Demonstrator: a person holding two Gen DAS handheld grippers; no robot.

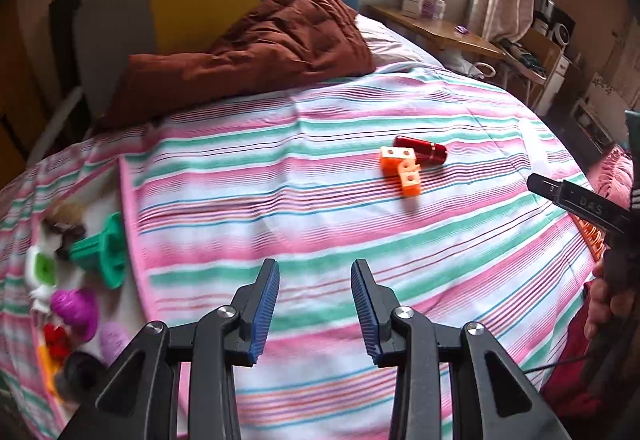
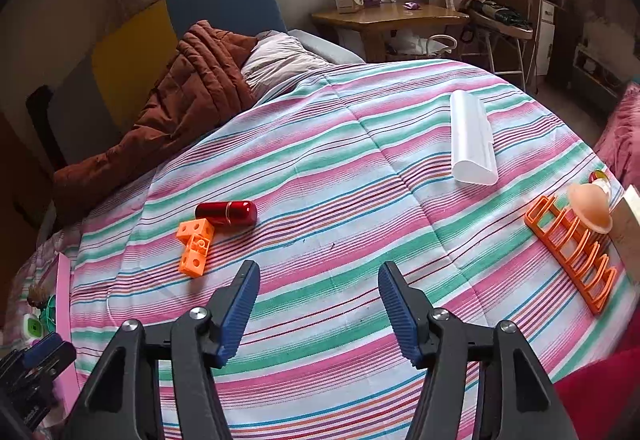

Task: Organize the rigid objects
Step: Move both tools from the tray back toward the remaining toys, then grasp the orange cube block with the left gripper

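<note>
An orange block piece (image 1: 402,168) (image 2: 195,243) lies on the striped bedspread, touching a dark red capsule (image 1: 422,149) (image 2: 228,212) just behind it. My left gripper (image 1: 315,272) is open and empty, hovering over the bed short of both. My right gripper (image 2: 319,276) is open and empty, to the right of the block and capsule. A white curved plastic piece (image 2: 472,138) lies further back on the right. An orange rack (image 2: 572,250) lies at the right edge, with a peach suction-cup piece (image 2: 591,208) on it.
At the bed's left edge lies a pile of small items: a green spool (image 1: 105,250), a purple ball (image 1: 74,310), a white-green piece (image 1: 40,268). A brown quilt (image 1: 256,40) sits at the headboard. A wooden table (image 2: 384,16) stands beyond the bed.
</note>
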